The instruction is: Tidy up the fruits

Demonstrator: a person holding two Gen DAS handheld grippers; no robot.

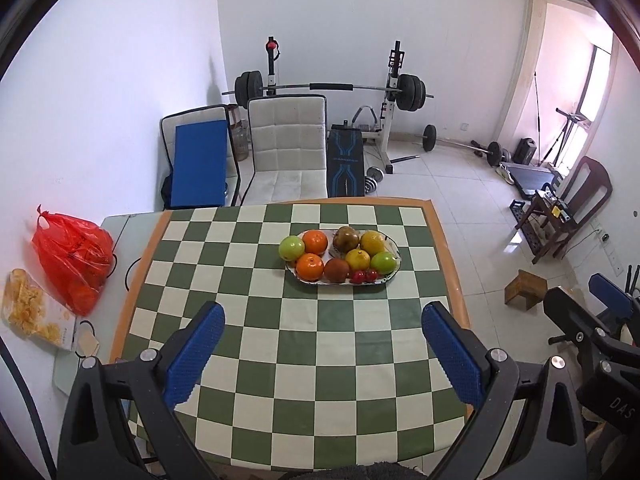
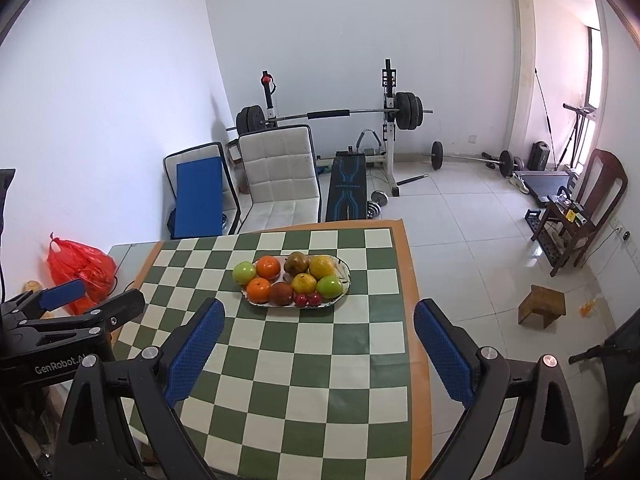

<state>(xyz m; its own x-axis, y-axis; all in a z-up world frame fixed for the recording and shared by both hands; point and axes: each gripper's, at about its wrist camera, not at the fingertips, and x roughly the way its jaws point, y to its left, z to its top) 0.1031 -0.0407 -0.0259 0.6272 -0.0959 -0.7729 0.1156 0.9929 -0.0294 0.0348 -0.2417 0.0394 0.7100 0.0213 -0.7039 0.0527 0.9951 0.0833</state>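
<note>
bright, even daylight enters from the doorway point(image 2: 560, 80) at right, overexposed and pinkish. floor tiles point(image 2: 480, 240) show glare. strong fisheye bending and dark vignetting at corners; focus sharp, shadows soft.

The right gripper point(image 2: 316, 354) hung above the near part of the counter point(image 2: 352, 360), its blue-padded fingers point(image 2: 196, 350) spread wide with nothing between them. Farther along the green-and-white checked cloth sat an oval plate point(image 2: 344, 280) piled with fruit: two oranges point(image 2: 268, 267), two green apples point(image 2: 244, 272), two yellow fruits point(image 2: 305, 283), a brownish pear point(image 2: 296, 263), a dark red fruit point(image 2: 281, 293) and small red ones point(image 2: 307, 299) at its near edge. The left gripper point(image 2: 92, 300) showed at the left edge, beside a red plastic bag point(image 2: 80, 270).
</note>
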